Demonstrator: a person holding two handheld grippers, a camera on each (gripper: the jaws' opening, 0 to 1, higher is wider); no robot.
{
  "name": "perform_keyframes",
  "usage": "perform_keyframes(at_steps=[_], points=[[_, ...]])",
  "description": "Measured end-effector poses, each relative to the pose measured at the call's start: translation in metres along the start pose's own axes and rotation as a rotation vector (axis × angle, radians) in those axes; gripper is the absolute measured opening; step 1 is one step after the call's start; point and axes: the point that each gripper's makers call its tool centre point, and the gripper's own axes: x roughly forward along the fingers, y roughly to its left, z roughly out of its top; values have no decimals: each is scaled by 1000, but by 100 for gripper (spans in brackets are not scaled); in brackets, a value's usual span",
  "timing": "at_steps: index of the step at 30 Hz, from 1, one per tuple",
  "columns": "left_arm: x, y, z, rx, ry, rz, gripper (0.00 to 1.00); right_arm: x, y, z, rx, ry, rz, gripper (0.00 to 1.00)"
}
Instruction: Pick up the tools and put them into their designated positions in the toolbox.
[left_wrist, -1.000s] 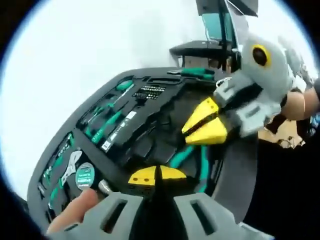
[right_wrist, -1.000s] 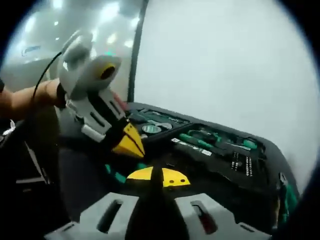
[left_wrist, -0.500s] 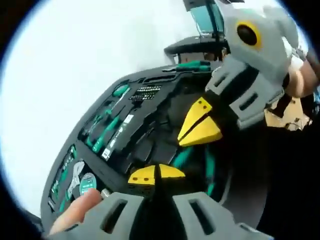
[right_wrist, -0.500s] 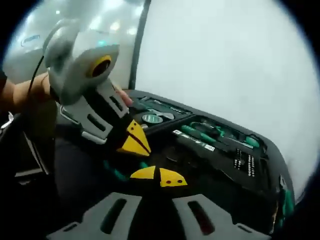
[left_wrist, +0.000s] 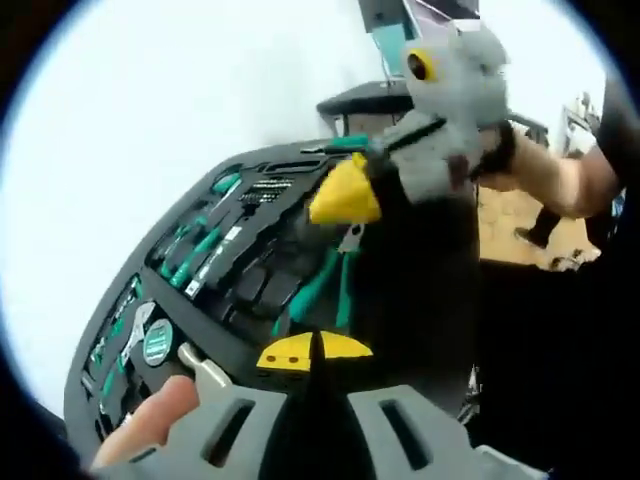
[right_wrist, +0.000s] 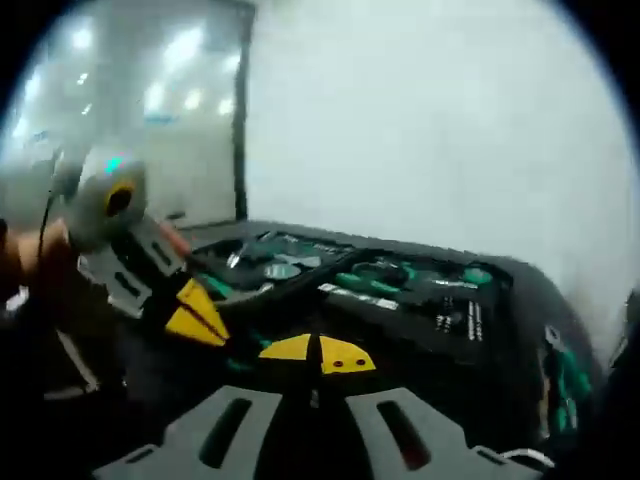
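Left gripper view: our left gripper (left_wrist: 314, 351) clenched, yellow tips together, nothing between them, above near edge of toolbox (left_wrist: 120, 320). Right gripper (left_wrist: 345, 192) carries green-handled pliers (left_wrist: 325, 285), hanging over empty dark slots mid-tray. We judge: match pliers outline to recess, lower level, handles aligned.

Right gripper view: right gripper (right_wrist: 318, 353) tips nearly touching; grip itself blurred, cannot tell from here. Left gripper (right_wrist: 195, 315) beside us. Toolbox (right_wrist: 530, 290) ahead, screwdrivers (right_wrist: 375, 278) already seated. We keep left gripper clear of drop path.
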Motion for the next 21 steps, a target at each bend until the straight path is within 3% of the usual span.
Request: perform_keyframes(at_steps=[3, 4, 5, 8, 9, 13, 15, 16, 17, 18, 21], points=[[3, 1, 0, 76, 17, 23, 1, 7, 5, -26, -126, 129, -44, 0], [3, -2, 0, 86, 16, 26, 1, 6, 7, -13, -172, 54, -28, 0], [4, -1, -1, 83, 17, 28, 1, 2, 7, -14, -95, 57, -52, 0], [8, -1, -5, 88, 8, 22, 0, 3, 4, -20, -90, 86, -27, 0], [11, -2, -6, 93, 7, 23, 0, 2, 3, -24, -31, 95, -31, 0], [14, -1, -2, 83, -36, 32, 0, 3, 1, -24, -39, 81, 4, 0], [14, 0, 1, -41, -80, 29, 1, -1, 2, -23, 33, 41, 72, 0], [12, -1, 1, -66, -99, 29, 1, -7, -5, -20, 80, 15, 89, 0], [9, 0, -1, -91, -88, 36, 2, -15, -18, -11, 141, -38, 65, 0], [3, 2, 3, -115, -124, 53, 2, -24, -37, 1, 207, -105, 15, 0], [-21, 26, 23, -181, -327, 134, 2, -57, -95, 30, 332, -285, -162, 0]])
